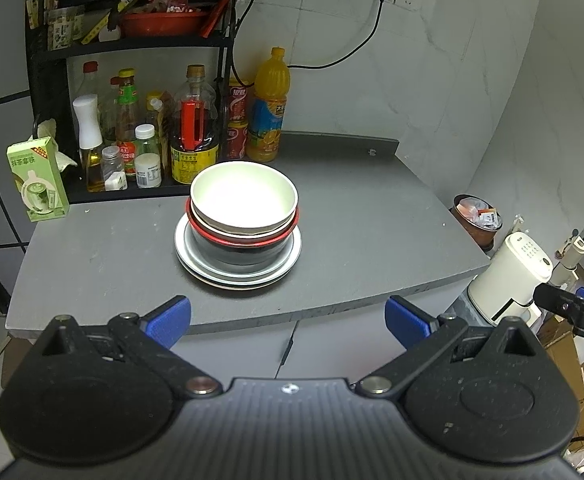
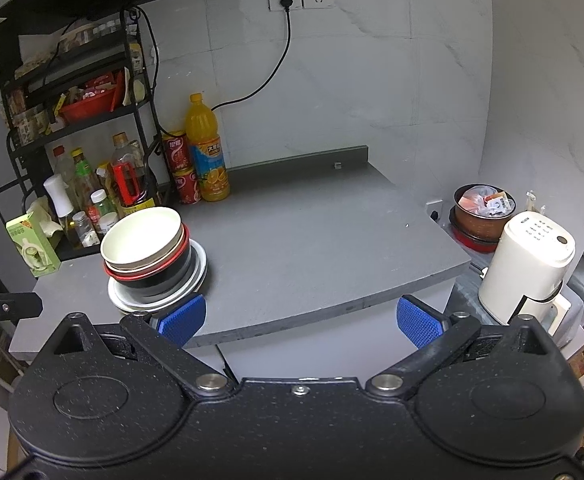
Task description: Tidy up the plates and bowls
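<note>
Nearest the left wrist camera, the left gripper (image 1: 288, 322) is seen with its blue-padded fingers (image 1: 169, 319) spread wide and nothing between them, held back from the front edge of the grey counter (image 1: 352, 232); the right gripper (image 2: 300, 320) is likewise released and empty, its fingers (image 2: 183, 317) parted over the counter edge. Beyond them, in the middle of the counter in the left view and toward its left side in the right view, the task's things are gathered in one stack: a white bowl (image 1: 244, 196) is nested in a red-rimmed black bowl (image 1: 244, 246), which is set on the plates (image 1: 238, 276). Farther back, an orange juice bottle (image 1: 270, 108) and red cans (image 1: 238, 120) are stood against the wall, just beside a black rack (image 1: 48, 64) filled with condiment bottles. To the right, off the counter, a white kettle (image 2: 526, 264) is seen
</note>
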